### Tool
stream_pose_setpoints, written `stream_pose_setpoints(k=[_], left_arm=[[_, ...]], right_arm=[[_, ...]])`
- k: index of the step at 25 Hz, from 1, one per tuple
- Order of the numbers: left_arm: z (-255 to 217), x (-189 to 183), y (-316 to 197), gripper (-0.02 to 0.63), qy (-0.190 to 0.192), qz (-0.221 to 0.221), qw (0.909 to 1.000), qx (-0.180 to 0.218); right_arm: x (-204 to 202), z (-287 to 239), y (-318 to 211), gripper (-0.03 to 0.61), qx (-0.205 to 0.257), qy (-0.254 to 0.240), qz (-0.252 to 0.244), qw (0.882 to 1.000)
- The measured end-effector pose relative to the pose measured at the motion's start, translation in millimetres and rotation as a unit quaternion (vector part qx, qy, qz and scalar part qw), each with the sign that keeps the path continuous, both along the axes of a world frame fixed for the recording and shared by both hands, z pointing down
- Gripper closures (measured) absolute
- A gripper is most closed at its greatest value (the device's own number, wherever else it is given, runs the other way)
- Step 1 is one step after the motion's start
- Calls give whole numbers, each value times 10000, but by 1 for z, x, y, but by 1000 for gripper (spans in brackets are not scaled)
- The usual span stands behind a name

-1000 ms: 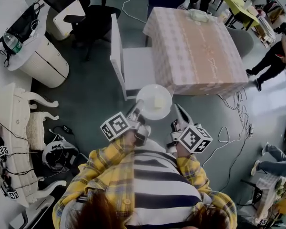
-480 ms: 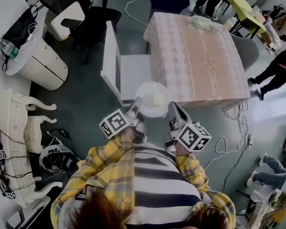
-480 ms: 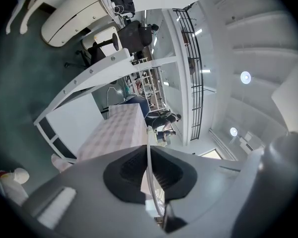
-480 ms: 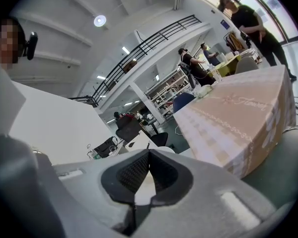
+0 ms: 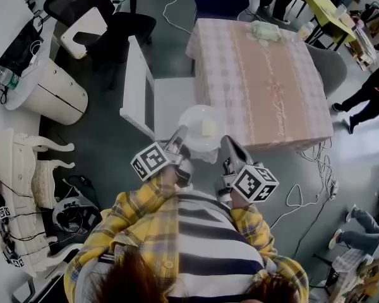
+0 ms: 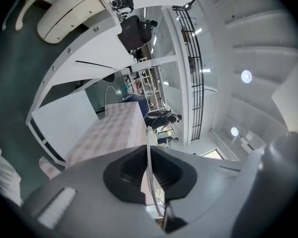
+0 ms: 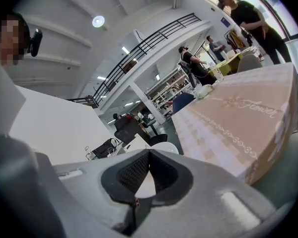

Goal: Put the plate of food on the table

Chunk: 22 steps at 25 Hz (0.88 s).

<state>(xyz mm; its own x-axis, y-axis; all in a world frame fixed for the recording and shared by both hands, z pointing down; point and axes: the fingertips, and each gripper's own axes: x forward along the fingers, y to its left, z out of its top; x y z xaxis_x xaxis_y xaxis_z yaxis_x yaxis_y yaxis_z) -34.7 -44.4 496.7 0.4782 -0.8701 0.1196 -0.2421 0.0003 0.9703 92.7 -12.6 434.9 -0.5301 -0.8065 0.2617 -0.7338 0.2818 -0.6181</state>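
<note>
The left claw [image 5: 179, 136] and right claw [image 5: 226, 145] pinch the round white plate [image 5: 198, 120] by its thin rim; a white chair [image 5: 139, 95] flanks the pink-checked, cloth-covered desk [image 5: 265, 87] at its near-left corner.

I read this as an open lab hall staged as a dining room: a cloth-covered table [image 5: 265, 87] at one o'clock, a black office chair [image 5: 107, 17] at eleven, loose cables [image 5: 300, 197] at four, and a mezzanine railing [image 7: 139, 46] overhead.

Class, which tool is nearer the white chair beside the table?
Left. The left tool, gripping the plate by its rim, is close by the white chair; the right tool is across the plate, facing the table.
</note>
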Motion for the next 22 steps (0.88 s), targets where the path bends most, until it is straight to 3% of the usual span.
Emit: stream_pose_setpoints(k=[10, 22], left_arm=[[-1, 11, -40, 604, 124, 38, 9999, 16], [-1, 21, -132, 604, 195, 25, 9998, 4]], right_arm=[[9, 6, -31, 583, -1, 88, 108, 9999], [21, 4, -114, 583, -37, 248, 188, 9995]])
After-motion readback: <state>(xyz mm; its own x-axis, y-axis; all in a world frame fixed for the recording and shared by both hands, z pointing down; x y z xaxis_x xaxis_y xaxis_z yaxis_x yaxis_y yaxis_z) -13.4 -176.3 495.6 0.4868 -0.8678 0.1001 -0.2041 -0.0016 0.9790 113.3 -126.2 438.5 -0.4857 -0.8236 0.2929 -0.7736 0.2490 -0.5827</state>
